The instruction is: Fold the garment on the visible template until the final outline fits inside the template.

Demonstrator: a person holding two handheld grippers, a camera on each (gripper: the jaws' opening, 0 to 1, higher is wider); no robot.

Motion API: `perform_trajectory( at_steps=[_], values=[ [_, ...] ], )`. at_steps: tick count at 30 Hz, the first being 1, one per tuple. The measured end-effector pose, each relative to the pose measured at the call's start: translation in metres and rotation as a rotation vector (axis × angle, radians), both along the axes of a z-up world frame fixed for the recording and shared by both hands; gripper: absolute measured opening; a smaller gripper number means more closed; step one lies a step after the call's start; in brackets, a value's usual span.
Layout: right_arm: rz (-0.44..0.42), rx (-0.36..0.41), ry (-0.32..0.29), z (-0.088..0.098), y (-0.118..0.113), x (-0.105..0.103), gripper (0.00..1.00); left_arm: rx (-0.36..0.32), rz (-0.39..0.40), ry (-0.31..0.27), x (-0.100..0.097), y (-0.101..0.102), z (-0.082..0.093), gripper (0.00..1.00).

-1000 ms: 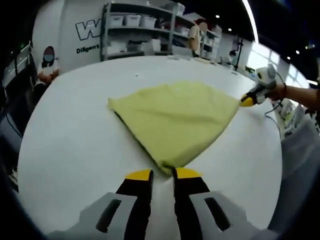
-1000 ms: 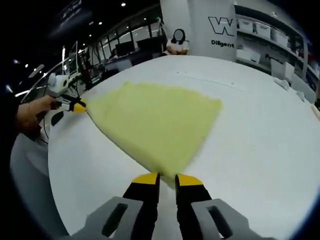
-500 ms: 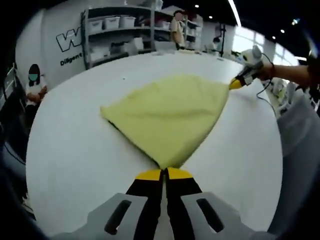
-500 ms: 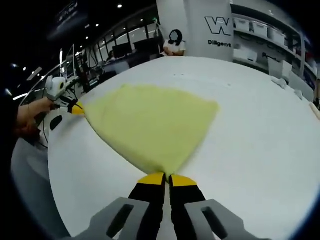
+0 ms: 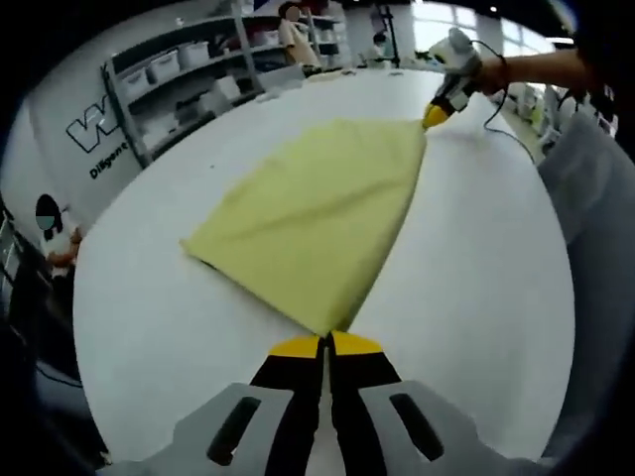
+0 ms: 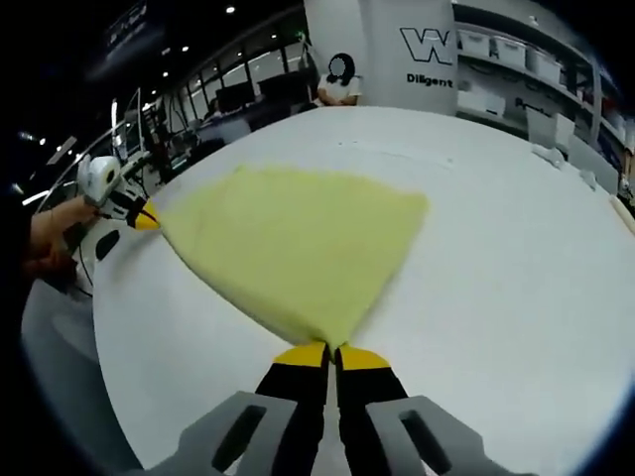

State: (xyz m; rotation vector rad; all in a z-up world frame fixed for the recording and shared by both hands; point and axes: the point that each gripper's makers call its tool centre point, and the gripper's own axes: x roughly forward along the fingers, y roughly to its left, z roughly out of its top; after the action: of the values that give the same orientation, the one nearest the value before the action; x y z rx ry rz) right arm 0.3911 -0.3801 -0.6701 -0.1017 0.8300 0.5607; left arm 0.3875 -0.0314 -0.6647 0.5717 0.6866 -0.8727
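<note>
I have both grippers clamped on garment [image 5: 317, 208] corners: left gripper [image 5: 326, 344] at 6 o'clock, right gripper [image 5: 435, 115] at 1 o'clock, cloth's held edge stretched between them.

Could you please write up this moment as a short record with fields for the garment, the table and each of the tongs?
garment: yellow cloth, lying flat, stretched between two corners
table: white top; no template outline can be made out on it
left tongs: shut on the near corner in the left gripper view
right tongs: shut on the other corner in the right gripper view
background: shelves with bins
</note>
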Motion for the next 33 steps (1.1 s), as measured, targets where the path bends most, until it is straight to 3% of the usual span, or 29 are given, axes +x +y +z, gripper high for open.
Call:
perform_trajectory(
  at_steps=[7, 26, 33],
  values=[
    [-0.008, -0.031, 0.017, -0.003, -0.001, -0.002, 0.0, 0.051, -0.018, -0.009, -0.007, 0.0, -0.007, 0.0],
    [0.009, -0.039, 0.044, -0.004, 0.001, -0.027, 0.0, 0.042, -0.007, 0.012, -0.023, 0.004, -0.007, 0.0],
    [0.005, -0.029, 0.048, -0.005, 0.002, -0.038, 0.0, 0.006, 0.017, 0.03, -0.033, 0.006, -0.007, 0.0]
  ],
)
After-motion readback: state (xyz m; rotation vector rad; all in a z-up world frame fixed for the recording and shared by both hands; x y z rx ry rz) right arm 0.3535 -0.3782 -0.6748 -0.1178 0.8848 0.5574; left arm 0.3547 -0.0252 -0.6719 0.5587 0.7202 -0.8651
